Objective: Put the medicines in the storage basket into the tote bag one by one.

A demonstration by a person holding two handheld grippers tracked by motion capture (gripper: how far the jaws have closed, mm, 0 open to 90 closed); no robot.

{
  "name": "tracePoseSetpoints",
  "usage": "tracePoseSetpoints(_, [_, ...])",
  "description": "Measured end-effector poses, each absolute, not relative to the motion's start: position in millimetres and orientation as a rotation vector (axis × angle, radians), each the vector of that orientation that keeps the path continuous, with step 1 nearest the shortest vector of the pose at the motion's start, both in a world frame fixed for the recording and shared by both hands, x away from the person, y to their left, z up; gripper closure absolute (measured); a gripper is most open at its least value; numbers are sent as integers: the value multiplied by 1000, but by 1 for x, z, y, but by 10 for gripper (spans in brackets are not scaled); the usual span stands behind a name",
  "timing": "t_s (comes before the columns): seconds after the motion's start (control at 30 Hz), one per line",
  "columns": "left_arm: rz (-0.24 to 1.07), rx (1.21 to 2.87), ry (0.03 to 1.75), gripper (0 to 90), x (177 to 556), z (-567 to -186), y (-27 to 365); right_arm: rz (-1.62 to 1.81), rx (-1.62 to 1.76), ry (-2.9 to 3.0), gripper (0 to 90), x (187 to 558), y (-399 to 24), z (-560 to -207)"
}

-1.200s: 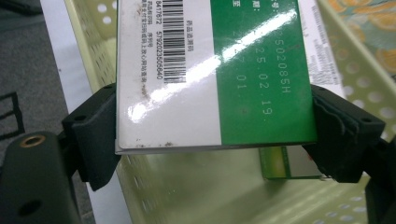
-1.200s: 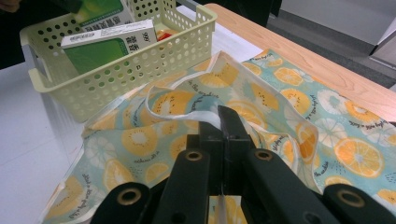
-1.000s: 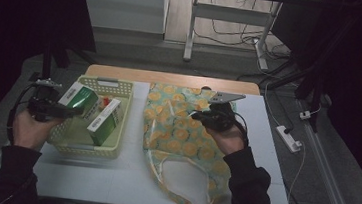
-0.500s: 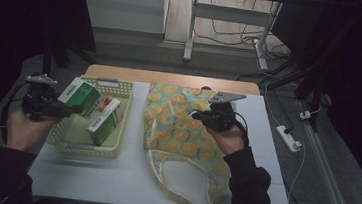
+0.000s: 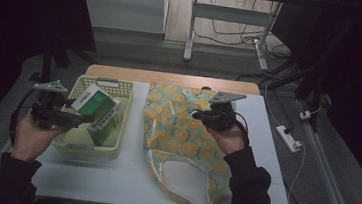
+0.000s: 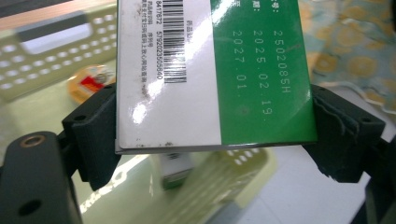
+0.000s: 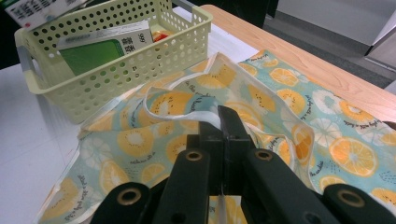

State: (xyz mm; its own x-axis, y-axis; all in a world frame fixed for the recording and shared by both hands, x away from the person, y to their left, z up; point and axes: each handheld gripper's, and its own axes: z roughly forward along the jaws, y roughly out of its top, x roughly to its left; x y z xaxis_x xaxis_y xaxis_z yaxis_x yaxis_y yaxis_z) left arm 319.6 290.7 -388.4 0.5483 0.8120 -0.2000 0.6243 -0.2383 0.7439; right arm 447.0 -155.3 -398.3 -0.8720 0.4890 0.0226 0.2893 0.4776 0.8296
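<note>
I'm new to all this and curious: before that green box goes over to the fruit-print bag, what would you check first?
1. Left gripper clamped on box: ok, both pads press its sides.
2. Box lifted above basket: ok.
3. Right gripper pinching bag rim: ok, jaws shut on the white edge.
4. Bag mouth open wide enough: cannot tell.
5. Second box left lying in basket: ok.
</note>
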Motion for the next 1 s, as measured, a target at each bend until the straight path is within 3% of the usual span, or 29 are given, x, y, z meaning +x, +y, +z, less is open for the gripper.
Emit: tracePoseSetpoints(1.0, [97,2141,864,153,307,-416,189,1351,671,2518,900,448,-153,-401])
